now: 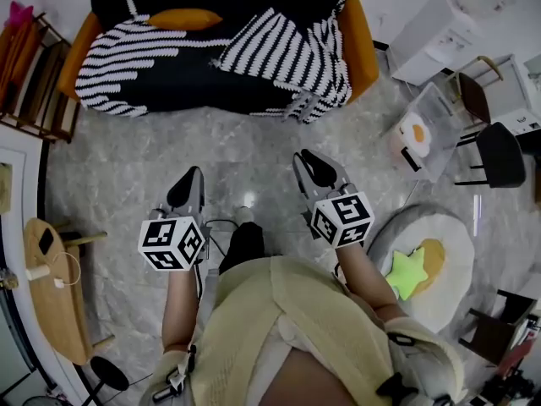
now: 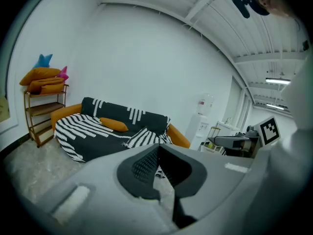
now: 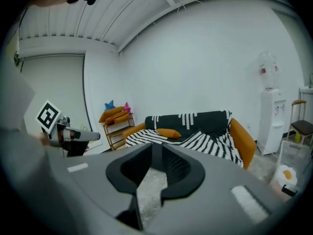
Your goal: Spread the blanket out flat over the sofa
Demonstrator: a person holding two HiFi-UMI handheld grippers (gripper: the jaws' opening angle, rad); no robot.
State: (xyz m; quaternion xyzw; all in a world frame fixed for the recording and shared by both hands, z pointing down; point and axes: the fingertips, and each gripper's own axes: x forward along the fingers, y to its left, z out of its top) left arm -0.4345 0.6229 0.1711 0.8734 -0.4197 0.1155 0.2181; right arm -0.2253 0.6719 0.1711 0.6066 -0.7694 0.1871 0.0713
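The black blanket with white stripes (image 1: 169, 66) lies over the orange sofa (image 1: 359, 49), covering its seat and back. At the right of the seat a part of it (image 1: 287, 53) is bunched and hangs over the front edge. An orange cushion (image 1: 184, 19) rests on top. Both grippers hover above the marble floor, well short of the sofa and touching nothing. My left gripper (image 1: 188, 180) looks shut, with nothing in it. My right gripper (image 1: 314, 166) stands slightly open and empty. The blanket (image 2: 93, 131) also shows beyond the left gripper (image 2: 157, 153), and the blanket (image 3: 205, 141) beyond the right gripper (image 3: 152, 153).
A wooden shelf (image 1: 34, 74) stands left of the sofa, and a round wooden table (image 1: 55, 286) sits at the near left. On the right are a white cabinet (image 1: 431, 36), a clear box with an egg toy (image 1: 414, 134), dark chairs (image 1: 499, 155) and an egg-shaped rug (image 1: 452, 235).
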